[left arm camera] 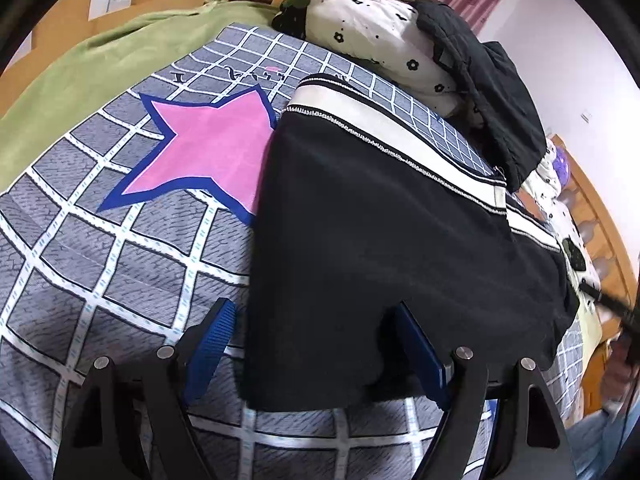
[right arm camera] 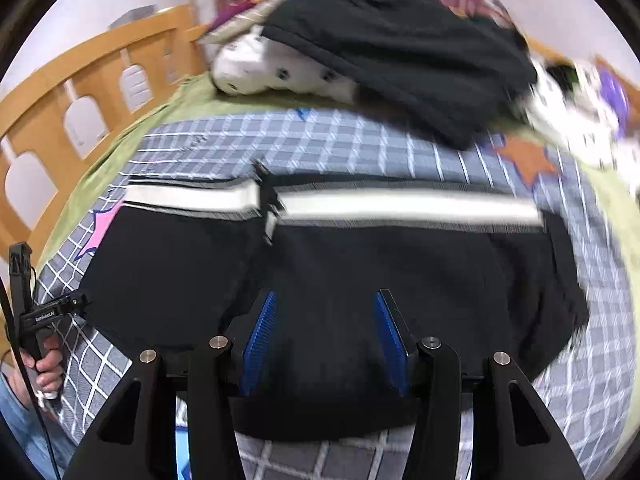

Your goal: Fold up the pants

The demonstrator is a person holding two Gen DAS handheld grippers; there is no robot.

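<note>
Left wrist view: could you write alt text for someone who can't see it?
Black pants with a white side stripe lie on a grey checked bedsheet printed with a pink star. The left gripper, jaws open with blue pads, hovers over their near edge. Behind lie a flowered pillow and a dark garment.

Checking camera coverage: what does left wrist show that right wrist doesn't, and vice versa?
Left wrist only: the full pink star on the grid bedsheet, with printed lettering above it.

Right wrist only: the wooden headboard, an orange star, and the hand holding the left claw's handle.

Both: the black pants with white side stripe, the dark garment on the floral pillow, green cover, and open claws.
</note>
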